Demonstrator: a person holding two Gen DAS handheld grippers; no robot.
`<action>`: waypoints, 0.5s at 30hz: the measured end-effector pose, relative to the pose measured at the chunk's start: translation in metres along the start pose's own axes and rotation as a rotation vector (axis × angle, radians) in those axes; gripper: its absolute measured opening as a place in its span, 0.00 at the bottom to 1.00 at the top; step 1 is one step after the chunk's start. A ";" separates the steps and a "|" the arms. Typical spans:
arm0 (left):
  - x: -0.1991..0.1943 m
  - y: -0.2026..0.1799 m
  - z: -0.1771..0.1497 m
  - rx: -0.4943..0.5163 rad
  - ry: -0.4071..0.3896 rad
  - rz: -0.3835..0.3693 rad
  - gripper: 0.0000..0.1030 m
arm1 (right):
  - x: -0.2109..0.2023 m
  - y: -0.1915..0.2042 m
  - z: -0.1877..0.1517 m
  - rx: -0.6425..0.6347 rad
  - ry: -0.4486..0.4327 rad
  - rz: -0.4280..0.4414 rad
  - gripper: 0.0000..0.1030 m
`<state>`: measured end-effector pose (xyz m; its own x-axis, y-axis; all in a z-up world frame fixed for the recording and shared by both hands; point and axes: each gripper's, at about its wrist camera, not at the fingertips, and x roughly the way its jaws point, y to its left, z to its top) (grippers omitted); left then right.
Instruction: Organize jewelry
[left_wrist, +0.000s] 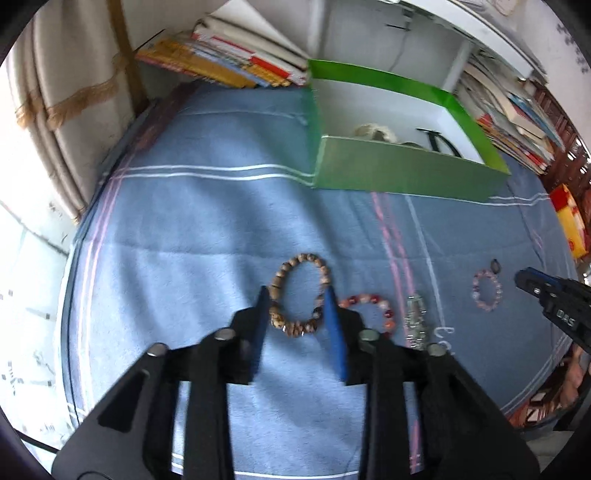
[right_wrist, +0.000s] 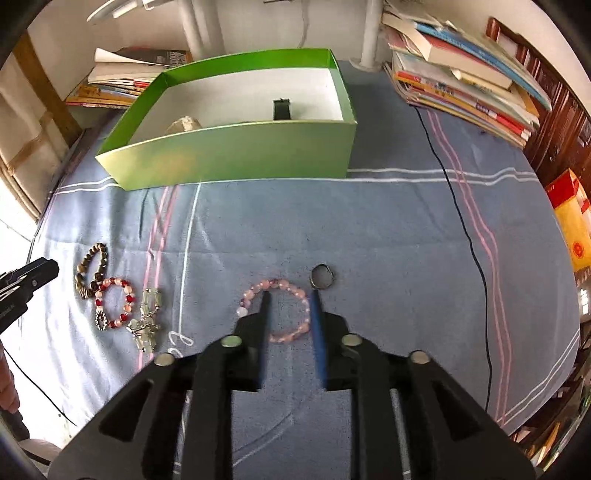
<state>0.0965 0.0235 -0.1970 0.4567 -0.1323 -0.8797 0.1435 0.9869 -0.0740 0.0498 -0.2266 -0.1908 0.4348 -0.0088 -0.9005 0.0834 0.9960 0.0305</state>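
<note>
L gripper (left_wrist: 297, 295) open, jaws spread wide over the brown bead bracelet (left_wrist: 299, 293), which lies flat on the blue cloth (left_wrist: 184, 221); the loop sits btwn the two blue fingertips (left_wrist: 263, 302), its L and R sides just at or under each tip, contact unclear. Just R of it: red/white bead bracelet (left_wrist: 369, 314), then a silvery crystal piece (left_wrist: 417, 321), all close together. R gripper (right_wrist: 290, 301) also open, jaws apart over the pink bead bracelet (right_wrist: 275, 312); L finger tip lies inside/over the loop's L part, R finger at its R edge, nothing gripped. Dark ring (right_wrist: 322, 276) just beyond the R fingertip, beside the pink bracelet. Green box (right_wrist: 236, 155) stands further back on the cloth, w/ a pale item and a dark strap inside. Book stacks (right_wrist: 461, 66) behind.
</note>
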 end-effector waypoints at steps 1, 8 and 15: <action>0.001 0.002 -0.001 -0.004 0.004 0.007 0.38 | -0.001 0.005 0.000 -0.015 -0.004 0.001 0.24; 0.004 0.011 -0.008 -0.011 0.028 0.062 0.63 | 0.022 0.070 -0.004 -0.243 0.083 0.190 0.43; -0.002 0.021 -0.018 -0.014 0.037 0.098 0.72 | 0.040 0.115 -0.008 -0.370 0.138 0.176 0.44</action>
<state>0.0828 0.0458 -0.2050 0.4350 -0.0319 -0.8999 0.0871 0.9962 0.0068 0.0695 -0.1119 -0.2266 0.2879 0.1509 -0.9457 -0.3196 0.9460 0.0536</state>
